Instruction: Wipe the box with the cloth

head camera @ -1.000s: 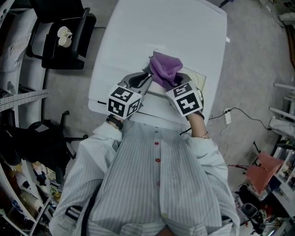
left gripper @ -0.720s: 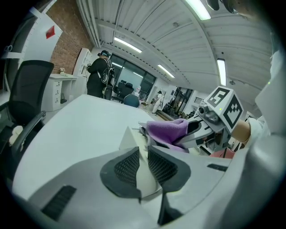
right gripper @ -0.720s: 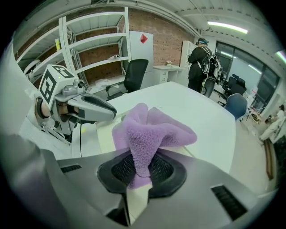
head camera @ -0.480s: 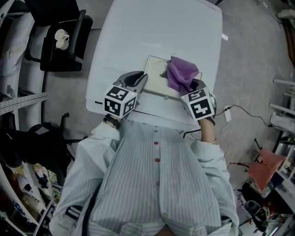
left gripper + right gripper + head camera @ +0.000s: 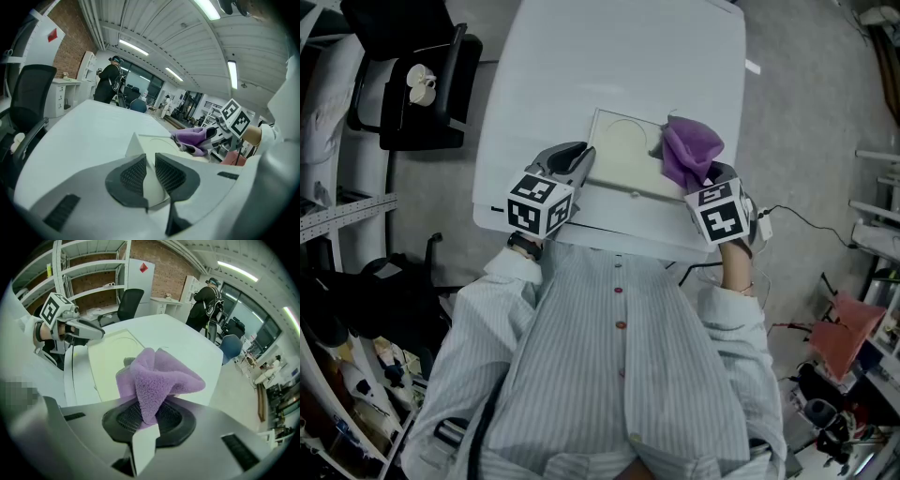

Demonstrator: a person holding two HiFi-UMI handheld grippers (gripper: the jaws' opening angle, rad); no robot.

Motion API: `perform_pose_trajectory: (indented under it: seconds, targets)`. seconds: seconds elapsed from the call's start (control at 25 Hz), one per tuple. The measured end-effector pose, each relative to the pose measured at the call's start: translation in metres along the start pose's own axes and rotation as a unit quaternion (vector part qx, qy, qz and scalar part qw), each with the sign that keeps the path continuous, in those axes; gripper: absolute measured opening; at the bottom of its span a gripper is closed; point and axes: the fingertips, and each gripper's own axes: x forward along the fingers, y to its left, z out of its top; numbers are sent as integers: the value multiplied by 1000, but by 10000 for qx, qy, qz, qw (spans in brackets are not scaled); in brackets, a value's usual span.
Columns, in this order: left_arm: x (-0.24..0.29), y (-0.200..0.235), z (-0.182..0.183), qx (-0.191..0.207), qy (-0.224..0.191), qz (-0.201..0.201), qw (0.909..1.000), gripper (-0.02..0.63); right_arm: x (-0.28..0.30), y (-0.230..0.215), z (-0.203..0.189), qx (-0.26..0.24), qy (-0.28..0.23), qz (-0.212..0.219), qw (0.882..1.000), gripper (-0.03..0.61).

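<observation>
A flat cream box (image 5: 623, 161) lies near the front edge of the white table (image 5: 609, 66). My left gripper (image 5: 583, 161) is shut on the box's left near corner; in the left gripper view that pale corner (image 5: 137, 146) stands between the two jaws of that gripper (image 5: 149, 165). My right gripper (image 5: 701, 180) is shut on a bunched purple cloth (image 5: 690, 150), which rests at the box's right edge. In the right gripper view the cloth (image 5: 159, 378) fills the jaws of the right gripper (image 5: 146, 416), with the box top (image 5: 110, 359) to its left.
A black office chair (image 5: 422, 84) stands left of the table. A cable and plug (image 5: 766, 225) lie on the floor to the right. Shelving runs along the far left. A person (image 5: 108, 79) stands far off beyond the table.
My right gripper has carried the cloth rightward over the box top, from its left part to its right edge. The left gripper has kept its hold on the box.
</observation>
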Motion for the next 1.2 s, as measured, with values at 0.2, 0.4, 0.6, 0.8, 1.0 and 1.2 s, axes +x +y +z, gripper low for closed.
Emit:
perform_pose_trajectory:
  seconds: [0.2,0.4,0.6,0.8,1.0,1.2]
  targets:
    - [1,0,1,-23,-15,-38,10000,46,0,-1,0,74,-47,-48,10000,57]
    - [0,0,1,-34,-25,-86,10000,46,-9,15,15,708,-496,623,9943,57]
    - [-1,0,1,-34,-14,-147,9999,46,-30,60,63,1143,-1222,1713,9709,57]
    - [-1,1,0,-32,0,-185,9998,48,-28,118,102,845,-1396,2430,9562,57]
    - [-1,0,1,-44,-5,-199,9998,48,-9,147,109,781,-1139,2689,9532,57]
    - [-1,1,1,-48,-26,-214,9998,48,14,153,102,828,-940,2535,9592,57]
